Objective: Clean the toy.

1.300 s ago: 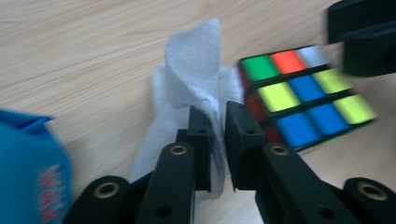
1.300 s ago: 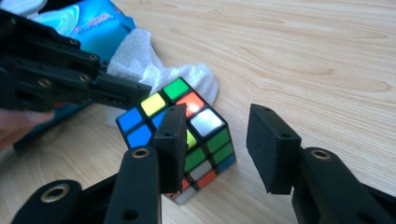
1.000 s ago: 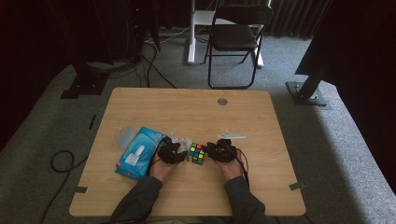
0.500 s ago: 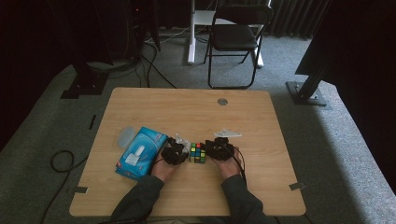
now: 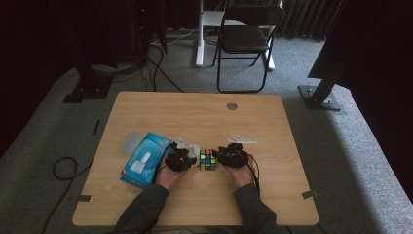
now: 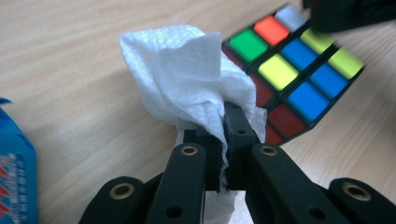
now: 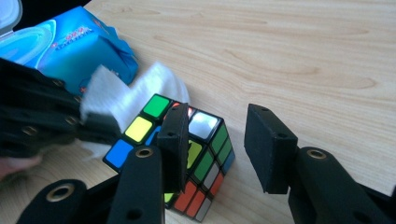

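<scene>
the cube [image 5: 208, 160] sits near the tabletop's front edge between both grippers, the left gripper [image 6: 223, 140] pinching a white tissue [image 6: 187, 88] tight just beside it, the right gripper [image 7: 219, 144] partly open and just widened, one jaw touching it.

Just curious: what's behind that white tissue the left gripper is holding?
A colour cube on the table sits right behind the tissue. Its green, yellow and blue squares show; the tissue covers its near corner.

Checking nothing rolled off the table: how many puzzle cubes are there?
1. The puzzle cube sits on the table between the left gripper and the right gripper, right of the blue wipes pack.
</scene>
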Demonstrator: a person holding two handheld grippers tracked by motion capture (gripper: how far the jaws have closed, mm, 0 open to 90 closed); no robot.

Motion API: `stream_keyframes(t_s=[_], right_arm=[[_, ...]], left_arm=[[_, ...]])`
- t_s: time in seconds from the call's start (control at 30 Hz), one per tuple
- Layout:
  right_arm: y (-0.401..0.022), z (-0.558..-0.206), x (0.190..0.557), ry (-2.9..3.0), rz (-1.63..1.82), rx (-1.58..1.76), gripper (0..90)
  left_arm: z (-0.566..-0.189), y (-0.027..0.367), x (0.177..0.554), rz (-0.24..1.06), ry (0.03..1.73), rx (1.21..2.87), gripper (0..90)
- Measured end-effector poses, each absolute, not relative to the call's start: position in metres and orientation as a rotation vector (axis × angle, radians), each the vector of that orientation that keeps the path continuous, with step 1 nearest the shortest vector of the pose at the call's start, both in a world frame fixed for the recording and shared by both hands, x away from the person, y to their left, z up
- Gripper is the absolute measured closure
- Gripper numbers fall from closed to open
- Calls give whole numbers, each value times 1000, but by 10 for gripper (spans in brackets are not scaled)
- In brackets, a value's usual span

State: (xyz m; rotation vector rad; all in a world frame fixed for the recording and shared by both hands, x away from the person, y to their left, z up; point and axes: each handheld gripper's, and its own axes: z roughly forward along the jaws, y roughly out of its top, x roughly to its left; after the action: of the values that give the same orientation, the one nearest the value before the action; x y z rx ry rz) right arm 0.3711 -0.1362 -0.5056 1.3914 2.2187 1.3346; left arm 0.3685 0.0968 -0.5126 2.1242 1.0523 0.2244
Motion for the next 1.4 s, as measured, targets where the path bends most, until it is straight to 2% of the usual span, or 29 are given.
stream_keyframes(t_s=[0.17, 0.4, 1.4], right_arm=[[-135, -507, 372, 2226, 1354, 1397, 609], [-133, -506, 372, 2240, 1366, 1380, 677], [-129, -509, 372, 2208, 1354, 1394, 670]], left_arm=[[-500, 100, 368, 233, 1029, 2075, 880], [-496, 97, 374, 236, 1031, 2056, 880], [-506, 88, 380, 251, 1056, 2073, 878]])
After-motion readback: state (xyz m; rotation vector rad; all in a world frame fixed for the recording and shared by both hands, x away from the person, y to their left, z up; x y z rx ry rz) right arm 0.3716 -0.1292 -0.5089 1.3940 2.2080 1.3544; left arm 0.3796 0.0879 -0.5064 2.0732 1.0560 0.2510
